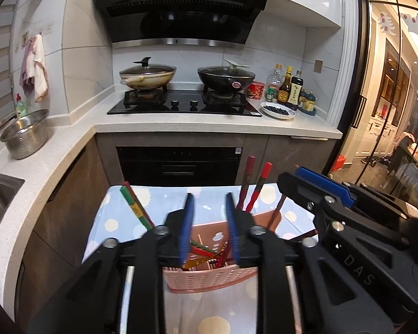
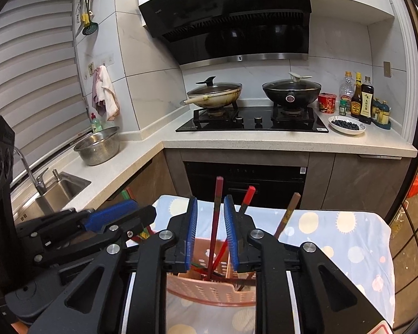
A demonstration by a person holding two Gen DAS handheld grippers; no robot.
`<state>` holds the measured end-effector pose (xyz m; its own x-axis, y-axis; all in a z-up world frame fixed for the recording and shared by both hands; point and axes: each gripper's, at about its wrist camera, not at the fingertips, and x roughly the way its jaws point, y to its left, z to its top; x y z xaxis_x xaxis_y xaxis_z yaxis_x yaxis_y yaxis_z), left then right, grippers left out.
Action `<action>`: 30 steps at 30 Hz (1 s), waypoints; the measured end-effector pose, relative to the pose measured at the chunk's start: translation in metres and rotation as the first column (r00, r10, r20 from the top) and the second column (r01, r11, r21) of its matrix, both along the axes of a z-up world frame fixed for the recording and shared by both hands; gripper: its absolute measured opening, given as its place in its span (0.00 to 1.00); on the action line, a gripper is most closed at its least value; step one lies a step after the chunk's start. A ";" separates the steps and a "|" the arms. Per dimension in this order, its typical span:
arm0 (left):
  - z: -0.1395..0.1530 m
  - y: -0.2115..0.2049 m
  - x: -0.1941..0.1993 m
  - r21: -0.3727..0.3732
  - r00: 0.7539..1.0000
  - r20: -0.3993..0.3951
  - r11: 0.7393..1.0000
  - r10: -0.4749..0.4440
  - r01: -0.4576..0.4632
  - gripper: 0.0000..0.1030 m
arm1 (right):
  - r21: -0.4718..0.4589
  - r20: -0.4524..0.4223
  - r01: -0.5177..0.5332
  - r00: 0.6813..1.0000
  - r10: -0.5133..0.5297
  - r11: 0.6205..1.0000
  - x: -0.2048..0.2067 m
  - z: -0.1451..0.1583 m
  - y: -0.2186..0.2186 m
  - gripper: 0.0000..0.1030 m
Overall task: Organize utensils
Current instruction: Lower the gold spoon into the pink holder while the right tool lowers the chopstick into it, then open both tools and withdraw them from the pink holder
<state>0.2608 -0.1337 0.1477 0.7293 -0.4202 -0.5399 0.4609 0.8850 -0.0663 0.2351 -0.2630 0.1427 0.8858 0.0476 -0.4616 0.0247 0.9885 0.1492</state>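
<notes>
A pink perforated utensil basket (image 1: pixel 209 278) stands on a blue dotted cloth (image 1: pixel 117 222), also in the right wrist view (image 2: pixel 209 292). Red chopsticks (image 1: pixel 260 186) and a brown one (image 2: pixel 288 213) stand upright in it. A green and red chopstick pair (image 1: pixel 133 207) lies on the cloth at the left. My left gripper (image 1: pixel 209 231) is open and empty just above the basket. My right gripper (image 2: pixel 210 231) is open, its pads either side of a dark red chopstick (image 2: pixel 216 217) that stands in the basket without touching it.
The cloth covers a small table (image 2: pixel 348 239) in front of an oven (image 2: pixel 245 183). Behind are a stove with two lidded woks (image 2: pixel 291 89), sauce bottles (image 2: pixel 359 100), a plate of dark berries (image 2: pixel 347 125), a steel colander (image 2: pixel 97 146) and a sink (image 2: pixel 58 192).
</notes>
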 end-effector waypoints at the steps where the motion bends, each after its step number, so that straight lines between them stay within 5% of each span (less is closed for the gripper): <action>1: 0.000 0.001 -0.002 0.005 1.000 0.007 1.000 0.006 -0.006 0.27 | -0.008 0.000 0.003 1.000 -0.003 1.000 -0.003 -0.001 0.001 0.22; 19: -0.027 0.026 -0.047 0.055 0.994 0.005 0.993 0.105 -0.105 0.55 | -0.072 -0.037 0.053 0.998 -0.056 0.996 -0.068 -0.040 0.017 0.44; 25: -0.034 0.032 -0.062 0.066 0.992 0.017 0.990 0.125 -0.126 0.64 | -0.028 -0.065 0.053 0.996 -0.055 0.998 -0.085 -0.050 0.014 0.44; 30: -0.039 0.036 -0.075 0.073 0.990 0.027 0.988 0.136 -0.137 0.73 | -0.007 -0.075 0.065 0.995 -0.066 0.998 -0.097 -0.056 0.010 0.55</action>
<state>0.1857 -0.0976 0.1087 0.7890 -0.2751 -0.5494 0.3360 0.9418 0.0109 0.1382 -0.2530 0.0867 0.8496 -0.0116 -0.5272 0.1004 0.9850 0.1401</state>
